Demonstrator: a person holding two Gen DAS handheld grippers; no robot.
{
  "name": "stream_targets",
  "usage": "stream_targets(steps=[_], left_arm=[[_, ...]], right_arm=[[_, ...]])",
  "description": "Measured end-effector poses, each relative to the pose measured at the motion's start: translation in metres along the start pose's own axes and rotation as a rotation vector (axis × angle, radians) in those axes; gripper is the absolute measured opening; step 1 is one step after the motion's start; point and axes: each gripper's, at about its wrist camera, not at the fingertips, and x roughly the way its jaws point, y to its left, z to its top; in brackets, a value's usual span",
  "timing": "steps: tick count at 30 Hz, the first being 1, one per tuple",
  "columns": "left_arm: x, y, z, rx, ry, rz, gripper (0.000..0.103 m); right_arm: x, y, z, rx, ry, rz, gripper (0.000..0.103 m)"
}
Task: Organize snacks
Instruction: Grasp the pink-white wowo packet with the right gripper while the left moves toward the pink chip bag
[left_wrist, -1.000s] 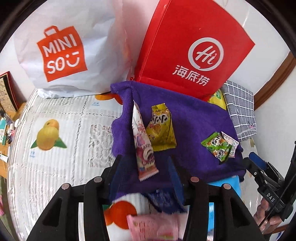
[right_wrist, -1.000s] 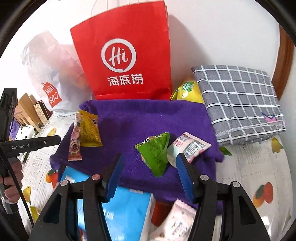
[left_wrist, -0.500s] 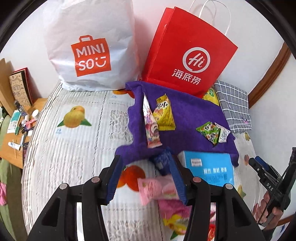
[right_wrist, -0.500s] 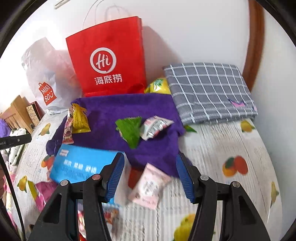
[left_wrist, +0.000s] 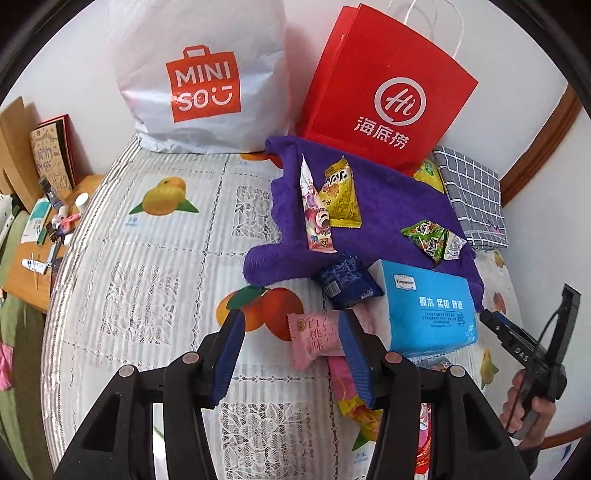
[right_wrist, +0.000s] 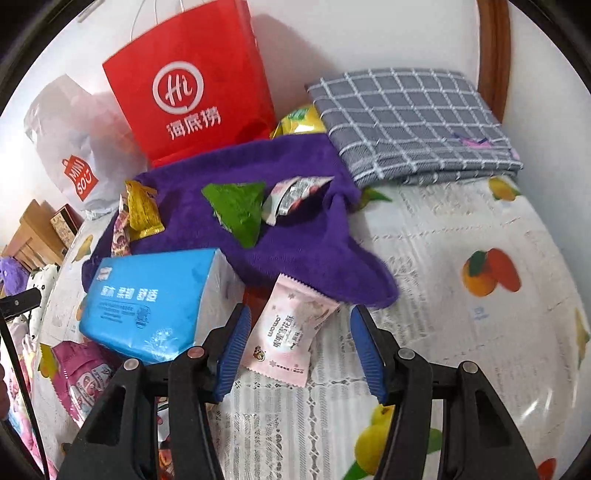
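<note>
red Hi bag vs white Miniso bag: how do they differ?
The red Hi bag is stiff paper with crisp edges and white cord handles; the white Miniso bag is soft, rounded and crinkled, with no handles showing. The red bag stands behind the purple towel; the white bag stands left of it. Both are upright against the wall.

- The yellow packet (right_wrist: 300, 122) is mostly hidden behind the purple towel (right_wrist: 295, 236).
- The magenta packet (right_wrist: 83, 376) is partly under the blue tissue pack (right_wrist: 155, 302).

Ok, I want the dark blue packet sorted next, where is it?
In the left wrist view, the dark blue packet lies right of centre at the purple towel's near edge, against the blue tissue pack's left side.
</note>
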Motion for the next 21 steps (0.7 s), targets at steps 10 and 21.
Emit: stream_targets(steps=[10, 21], left_arm=[[0.008, 0.004, -0.007, -0.008, 0.021, 0.010, 0.050], [0.012, 0.003, -0.006, -0.005, 0.032, 0.002, 0.050]], right_arm=[[0.034, 0.005, -0.006, 0.011, 0.060, 0.008, 0.057], [0.040, -0.001, -0.003, 0.020, 0.066, 0.032, 0.055]])
